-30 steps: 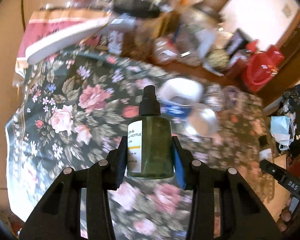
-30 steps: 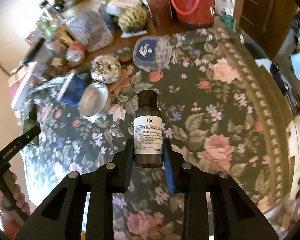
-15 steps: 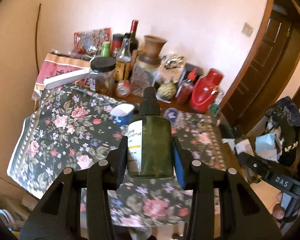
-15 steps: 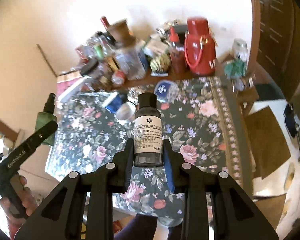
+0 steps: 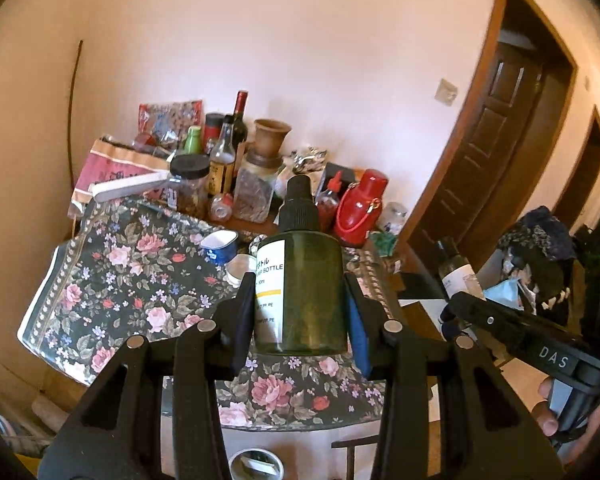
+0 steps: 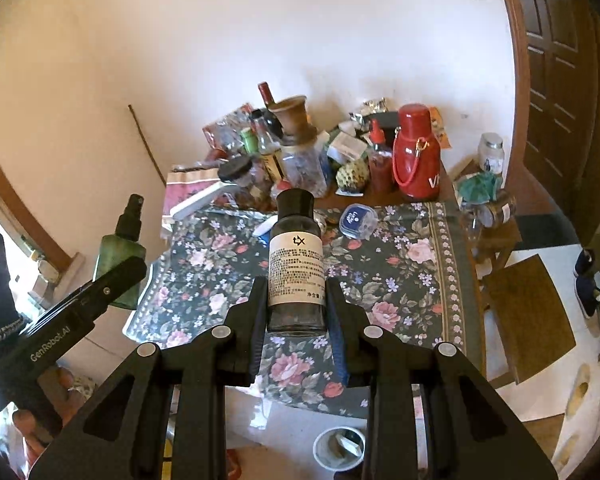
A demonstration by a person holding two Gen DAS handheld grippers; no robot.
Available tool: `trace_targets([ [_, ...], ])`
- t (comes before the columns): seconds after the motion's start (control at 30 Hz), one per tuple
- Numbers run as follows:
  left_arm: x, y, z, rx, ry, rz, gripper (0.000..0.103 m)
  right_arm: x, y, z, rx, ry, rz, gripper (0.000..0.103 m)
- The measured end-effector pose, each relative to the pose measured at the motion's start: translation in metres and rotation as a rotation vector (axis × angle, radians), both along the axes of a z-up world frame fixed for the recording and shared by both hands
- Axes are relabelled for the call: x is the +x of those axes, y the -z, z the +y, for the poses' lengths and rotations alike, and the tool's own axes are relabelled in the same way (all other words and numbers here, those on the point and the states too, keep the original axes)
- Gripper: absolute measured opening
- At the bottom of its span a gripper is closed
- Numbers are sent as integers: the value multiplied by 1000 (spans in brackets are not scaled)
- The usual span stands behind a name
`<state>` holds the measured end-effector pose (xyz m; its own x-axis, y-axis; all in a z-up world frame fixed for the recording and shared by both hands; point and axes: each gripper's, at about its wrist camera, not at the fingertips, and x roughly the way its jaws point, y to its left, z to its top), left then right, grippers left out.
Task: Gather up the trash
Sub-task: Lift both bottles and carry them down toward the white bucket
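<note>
The left gripper [image 5: 300, 312] is clamped on a green spray bottle [image 5: 306, 292], upright, with a black pump cap and a white label partly cut off by a finger. The right gripper [image 6: 296, 300] pinches a dark bottle [image 6: 296, 264] with a black cap and white printed label. Both bottles are held in the air, nearer than the table's floral cloth [image 6: 380, 280]. On the floor below stands a small white bin [image 6: 339, 448] holding pale scraps, hard to make out.
</note>
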<state>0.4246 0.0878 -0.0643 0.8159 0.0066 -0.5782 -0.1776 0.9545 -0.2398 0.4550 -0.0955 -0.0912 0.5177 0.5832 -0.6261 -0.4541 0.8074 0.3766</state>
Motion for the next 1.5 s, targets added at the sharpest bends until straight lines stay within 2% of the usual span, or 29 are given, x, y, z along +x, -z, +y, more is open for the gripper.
trace_targets([
  [0.2, -61, -11, 4, 5, 51, -39, 41, -53, -14, 1, 1, 50, -37, 25],
  [0.5, -171, -12, 10, 71, 107, -31, 41, -153, -7, 4, 46, 118, 1, 25],
  [0.7, -221, -3, 8, 30, 143, 2, 41, -209, 2, 3, 37, 139, 30, 25],
  [0.87, -240, 8, 5, 5, 158, 50, 41, -236, 10, -1, 10, 154, 65, 25],
  [1.13, -236, 50, 1, -34, 135, 171, 41, -236, 43, -4, -46, 126, 153, 25],
  [1.3, -220, 96, -10, -54, 118, 270, 41, -220, 78, -7, -81, 83, 218, 25],
  [1.5, -195, 173, -19, -100, 84, 391, 41, -196, 135, -9, -150, 27, 285, 25],
])
